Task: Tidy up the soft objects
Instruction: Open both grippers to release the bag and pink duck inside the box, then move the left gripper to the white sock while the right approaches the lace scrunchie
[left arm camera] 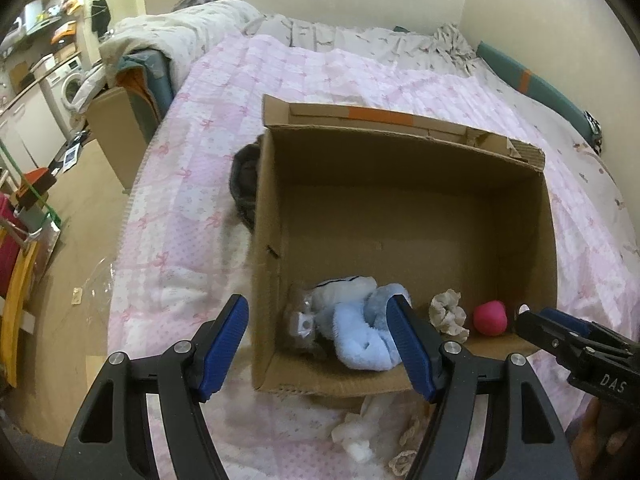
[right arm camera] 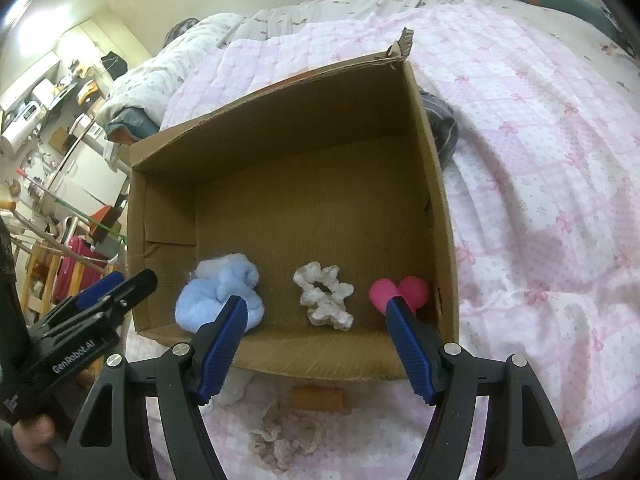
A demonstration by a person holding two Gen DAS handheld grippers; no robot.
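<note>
While both of my grippers hang over the near edge of the cardboard box (right arm camera: 440,216), I count what is left outside it: a beige lace scrunchie (right arm camera: 280,440) lies on the pink quilt (right arm camera: 540,160) just below my right gripper (right arm camera: 316,320), beside a small tan block (right arm camera: 318,399), and a white fluffy piece (left arm camera: 360,432) sits on the quilt under the box's near wall. My right gripper stands wide with nothing between its pads; my left gripper (left arm camera: 320,320) is wide too and empty — both point steeply down, side by side.

Inside, along the near wall, three soft things already sit in a row: a blue plush (right arm camera: 220,296), a cream scrunchie (right arm camera: 324,296) and a pink ball (right arm camera: 400,290). I judge the job about half done. Farther off, a dark bundle (right arm camera: 440,124) rests against the box's outer side — whether it belongs to the task I cannot tell.
</note>
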